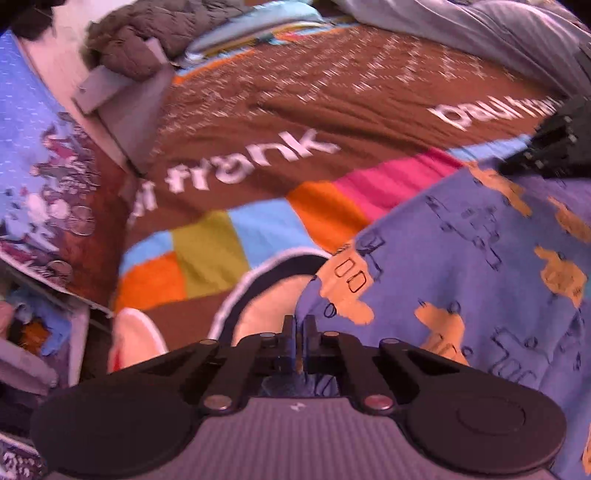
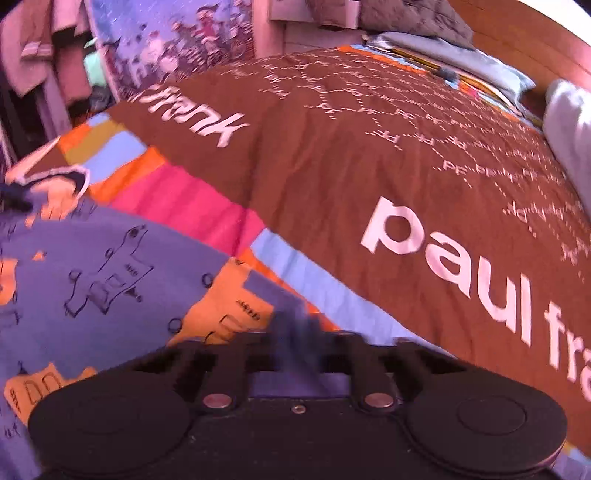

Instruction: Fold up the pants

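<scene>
The left gripper [image 1: 298,332] sat low in the centre of the left wrist view, its black fingers drawn tight together on an edge of the purple cotton pants printed with orange shapes and dark line drawings [image 1: 480,266]; the fabric ran from between the pads out to the right of the frame. The right gripper [image 2: 295,328] was blurred at the bottom centre of the right wrist view; its jaws stood closed, and purple cloth appeared pinched between them, though the blur made the exact hold hard to read. The pants [image 2: 92,266] filled the lower left of that view; in the left wrist view the other tool showed only as a black block at the right edge.

Beyond the garment lay the brown bedspread with white lettering and a band of pink, orange, blue and green blocks [image 1: 277,110]; the pants rested on its nearer part, over the coloured band. A rumpled grey quilted blanket [image 1: 147,33] sat at the upper left.

The step in hand looked like gripping one edge at two points before the first fold; to do it well, both holds should probably catch every layer of cloth; the hands should lift together, keep the edge taut between them, and carry it over evenly so no crease bunched.
</scene>
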The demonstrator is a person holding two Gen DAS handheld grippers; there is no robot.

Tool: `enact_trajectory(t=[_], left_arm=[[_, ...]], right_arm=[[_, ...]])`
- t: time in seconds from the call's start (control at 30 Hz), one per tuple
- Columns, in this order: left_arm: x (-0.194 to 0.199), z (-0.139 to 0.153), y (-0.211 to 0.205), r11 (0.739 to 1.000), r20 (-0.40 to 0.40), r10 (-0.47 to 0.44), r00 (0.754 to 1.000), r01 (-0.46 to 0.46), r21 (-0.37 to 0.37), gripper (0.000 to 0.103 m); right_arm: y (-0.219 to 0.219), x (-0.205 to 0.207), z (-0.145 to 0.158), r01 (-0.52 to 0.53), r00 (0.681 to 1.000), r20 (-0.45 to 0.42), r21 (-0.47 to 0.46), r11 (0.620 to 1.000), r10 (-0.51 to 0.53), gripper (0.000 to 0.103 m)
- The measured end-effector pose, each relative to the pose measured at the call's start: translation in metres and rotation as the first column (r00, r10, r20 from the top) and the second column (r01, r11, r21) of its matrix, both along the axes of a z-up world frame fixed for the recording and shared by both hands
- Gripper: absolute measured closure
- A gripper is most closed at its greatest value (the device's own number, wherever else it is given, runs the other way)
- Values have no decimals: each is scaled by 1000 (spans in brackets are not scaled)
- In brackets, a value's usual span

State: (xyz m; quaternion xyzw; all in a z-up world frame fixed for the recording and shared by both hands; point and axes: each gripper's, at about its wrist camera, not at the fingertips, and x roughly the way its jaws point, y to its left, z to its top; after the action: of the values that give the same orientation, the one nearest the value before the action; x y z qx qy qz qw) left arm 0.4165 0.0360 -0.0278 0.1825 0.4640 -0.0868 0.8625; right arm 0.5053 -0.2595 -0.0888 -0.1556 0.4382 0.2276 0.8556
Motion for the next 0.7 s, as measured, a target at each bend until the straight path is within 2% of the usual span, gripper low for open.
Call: enact_trajectory(t=[0.1, 0.2, 0.3, 0.43, 0.53, 0.7], left_arm=[[2, 18, 2, 999, 66, 50, 997, -51, 11, 101], [7, 28, 5, 996, 149, 69, 986, -75, 37, 101], [24, 18, 11, 990, 124, 134, 983, -139, 37, 101], [37, -2, 16, 980, 84, 191, 978, -195, 39, 101], [24, 4, 17, 984, 128, 174, 976, -176, 12, 101], [-13, 40, 20, 993, 226, 116, 967, -110, -42, 101]], right_arm=[[9, -6, 11, -14, 999, 52, -41, 999, 16, 102], [8, -5, 31, 24, 989, 146, 8, 1000, -25, 102], [16, 1, 33, 42, 979, 198, 16, 999, -44, 102], [36, 17, 5, 59, 988, 142, -52, 997, -51, 102], [44, 13, 1, 72, 983, 173, -74, 995, -59, 102], [24, -25, 50, 70, 956, 286, 12, 997, -70, 102]])
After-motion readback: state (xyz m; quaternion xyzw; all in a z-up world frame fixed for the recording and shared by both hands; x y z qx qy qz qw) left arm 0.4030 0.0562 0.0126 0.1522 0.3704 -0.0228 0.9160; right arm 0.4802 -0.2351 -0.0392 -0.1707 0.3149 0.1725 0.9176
